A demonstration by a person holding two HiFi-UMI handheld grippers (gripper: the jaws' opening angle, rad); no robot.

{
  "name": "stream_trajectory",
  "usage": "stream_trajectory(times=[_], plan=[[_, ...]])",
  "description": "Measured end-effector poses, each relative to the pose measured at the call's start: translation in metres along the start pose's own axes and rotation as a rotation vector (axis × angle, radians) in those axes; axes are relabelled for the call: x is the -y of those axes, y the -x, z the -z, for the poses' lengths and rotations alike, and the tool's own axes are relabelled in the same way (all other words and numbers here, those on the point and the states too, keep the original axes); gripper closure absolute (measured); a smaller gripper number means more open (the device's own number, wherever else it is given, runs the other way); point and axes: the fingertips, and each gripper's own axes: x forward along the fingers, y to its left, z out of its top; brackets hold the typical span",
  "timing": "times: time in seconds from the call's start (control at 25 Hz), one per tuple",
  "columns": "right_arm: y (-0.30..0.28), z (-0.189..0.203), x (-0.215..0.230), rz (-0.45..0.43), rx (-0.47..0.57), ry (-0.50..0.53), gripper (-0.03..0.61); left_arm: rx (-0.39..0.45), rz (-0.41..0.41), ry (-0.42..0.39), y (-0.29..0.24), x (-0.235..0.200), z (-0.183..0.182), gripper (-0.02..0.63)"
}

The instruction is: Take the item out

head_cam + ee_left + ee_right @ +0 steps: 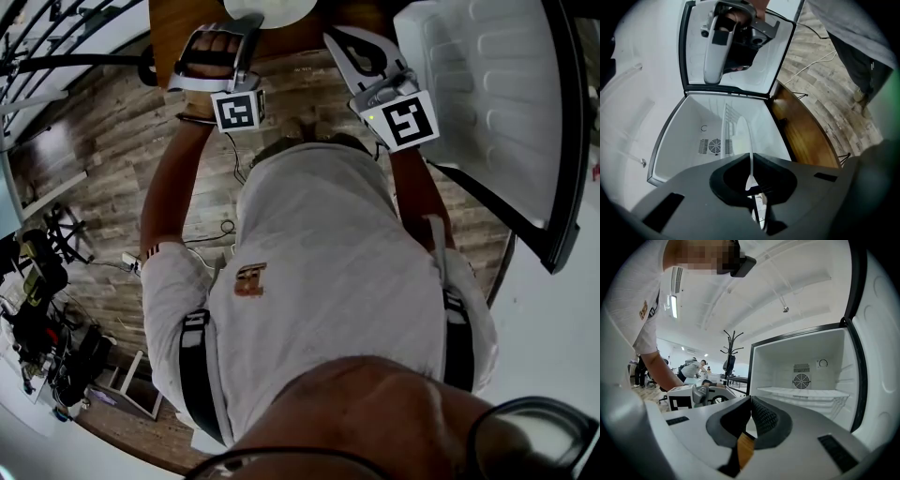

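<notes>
A thin white plate, seen edge-on, is pinched by its rim in my left gripper, whose jaws are shut on it. In the head view the plate shows as a white round shape at the top, over the wooden table, with the left gripper just left of it. My right gripper has its pads together and nothing between them. It is held up beside the left one and faces the open fridge compartment, which looks empty.
The white fridge door stands open at the right, close to the right gripper. The compartment has a wire shelf and a fan grille at the back. A cable lies on the wood-plank floor. People and a coat stand are far off.
</notes>
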Motion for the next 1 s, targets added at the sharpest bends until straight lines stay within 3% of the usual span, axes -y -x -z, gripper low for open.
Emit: stream_trajectory(times=[1.0], plan=[[0.008,-0.01,-0.016,-0.062,0.001,-0.006,0.545,-0.028,-0.044,-0.005,0.036,-0.02,-0.005,0.588]])
